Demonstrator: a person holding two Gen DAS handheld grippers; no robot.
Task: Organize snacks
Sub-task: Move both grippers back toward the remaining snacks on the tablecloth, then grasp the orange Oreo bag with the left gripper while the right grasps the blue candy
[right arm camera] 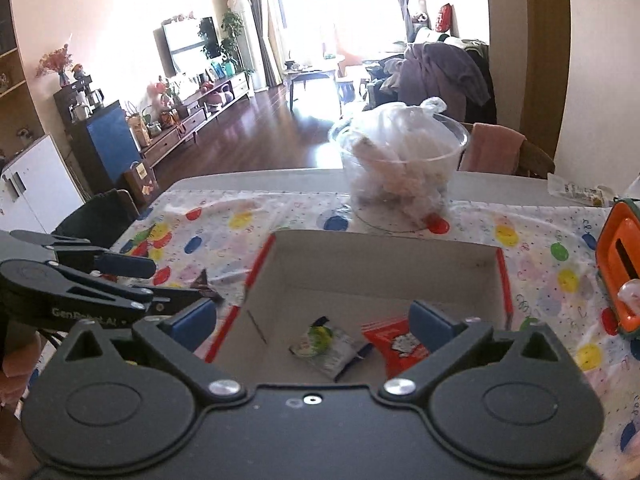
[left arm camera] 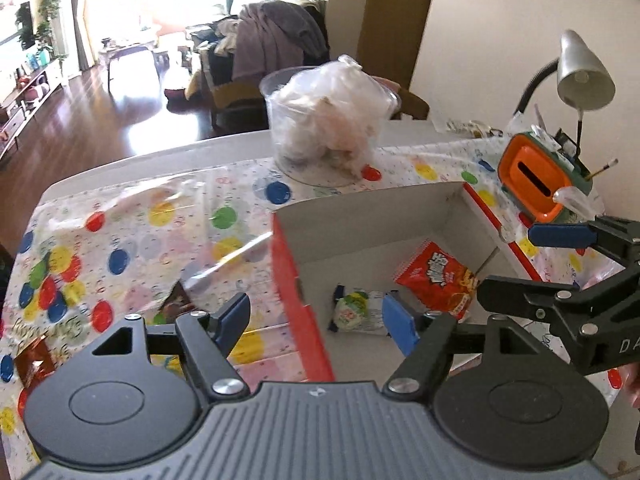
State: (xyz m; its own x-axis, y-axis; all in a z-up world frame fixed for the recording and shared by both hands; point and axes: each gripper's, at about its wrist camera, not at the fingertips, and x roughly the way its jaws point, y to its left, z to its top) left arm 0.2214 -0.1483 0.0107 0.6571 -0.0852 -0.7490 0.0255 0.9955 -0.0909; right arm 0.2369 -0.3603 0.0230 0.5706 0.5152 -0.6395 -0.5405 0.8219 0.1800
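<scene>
The snacks not yet put away lie on the spotted tablecloth (left arm camera: 132, 240) left of the cardboard box (left arm camera: 304, 300). A dark brown packet (left arm camera: 176, 304) sits at lower centre-left of the left wrist view, just above and left of the left gripper (left arm camera: 320, 320), near the box's red outer wall. In the right wrist view the same packet (right arm camera: 206, 280) shows only as a dark corner at middle left, beyond the left gripper (right arm camera: 168, 280), which reaches in from the left edge. An orange-brown packet (left arm camera: 34, 360) lies at the far lower left of the left view, further from the box. Both are blurred, so I cannot tell their long axes.

Inside the box, at lower centre of both views, rest a green-and-white packet (left arm camera: 356, 312) and, to its right, a red packet (left arm camera: 438, 280), close together on the box floor.

The left gripper's jaws stand apart with nothing between them; they straddle the box's left wall. The right gripper (right arm camera: 320, 320) hangs over the box with its jaws wide apart and empty.

My judgement: the loose packets lie on the left side, so the left hand is the nearer one, and the move turns on swinging leftward, away from the box.
</scene>
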